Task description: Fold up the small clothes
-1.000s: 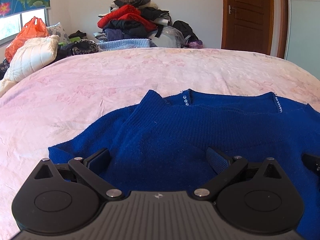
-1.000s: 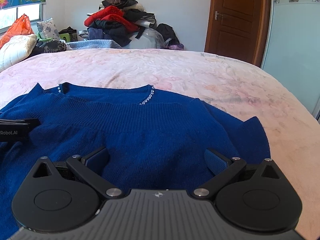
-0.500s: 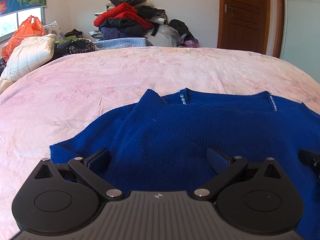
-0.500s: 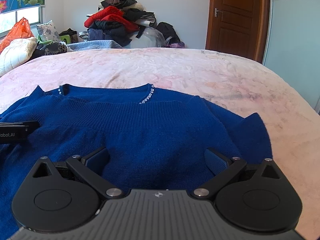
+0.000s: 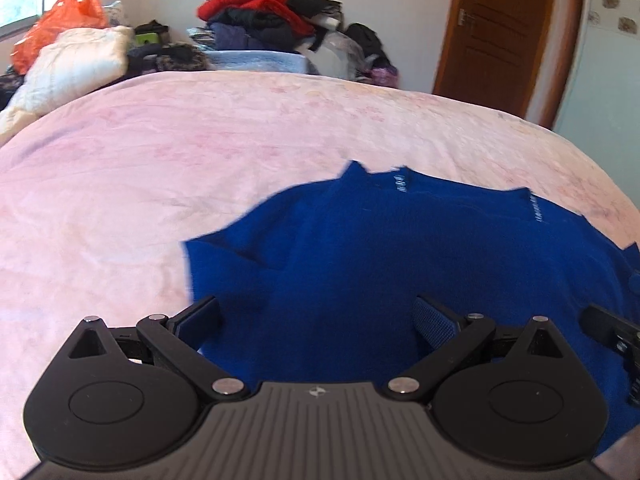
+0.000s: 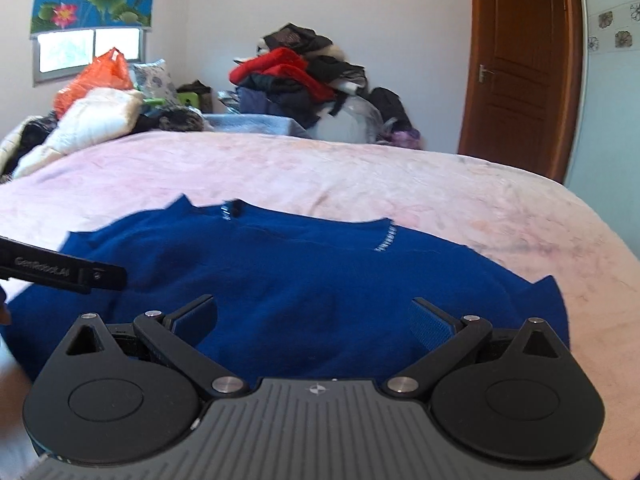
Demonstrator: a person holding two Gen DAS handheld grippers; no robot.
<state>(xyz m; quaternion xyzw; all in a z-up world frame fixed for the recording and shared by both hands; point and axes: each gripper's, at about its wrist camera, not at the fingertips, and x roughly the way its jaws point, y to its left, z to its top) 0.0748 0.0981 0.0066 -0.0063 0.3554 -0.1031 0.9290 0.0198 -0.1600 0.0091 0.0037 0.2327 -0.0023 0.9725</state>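
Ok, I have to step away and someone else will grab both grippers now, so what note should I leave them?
Left gripper: open, holding nothing, over the sweater's left part.
Right gripper: open, holding nothing, over its right part.
Blue sweater: spread on the pink bedspread, neckline away from you, both sleeves apparently turned in over the body.
Done: sleeves look folded in.
Left: fold the body to finish.
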